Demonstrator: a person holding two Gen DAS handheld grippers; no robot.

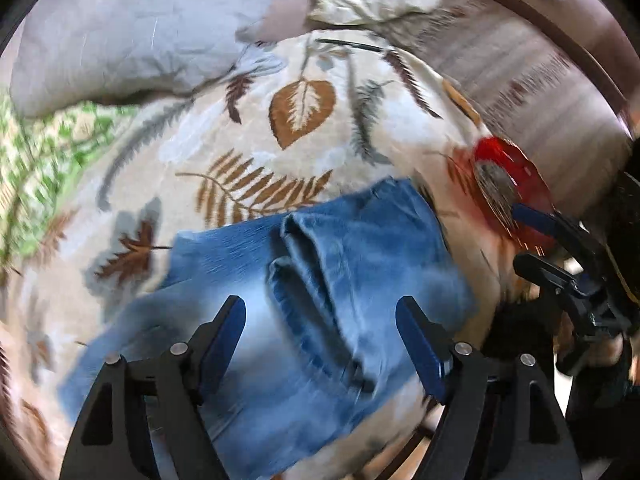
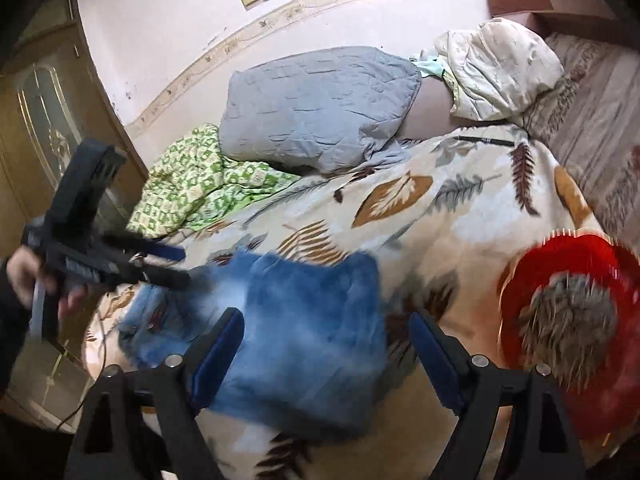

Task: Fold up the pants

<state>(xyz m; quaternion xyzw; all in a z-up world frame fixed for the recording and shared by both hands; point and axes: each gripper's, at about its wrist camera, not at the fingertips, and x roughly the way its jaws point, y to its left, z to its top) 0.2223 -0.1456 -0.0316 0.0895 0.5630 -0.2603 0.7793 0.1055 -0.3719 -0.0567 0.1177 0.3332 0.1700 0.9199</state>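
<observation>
Denim pants (image 1: 304,280), blue and faded, lie folded in a loose bundle on the leaf-patterned bedspread (image 1: 248,128) of the bed. My left gripper (image 1: 320,332) points down over them with its jaws spread wide, nothing between the pads, the cloth lying below. My right gripper (image 2: 326,344) hovers at the near edge of the same bundle, jaws likewise parted and empty. From the right wrist view my left hand (image 2: 24,276) shows at the left, carrying its gripper over the far end of the pants. Beside the pants stands a red bowl (image 2: 568,320) of seeds. A grey pillow (image 2: 316,112) and a green blanket (image 2: 200,184) lie further up the bed.
</observation>
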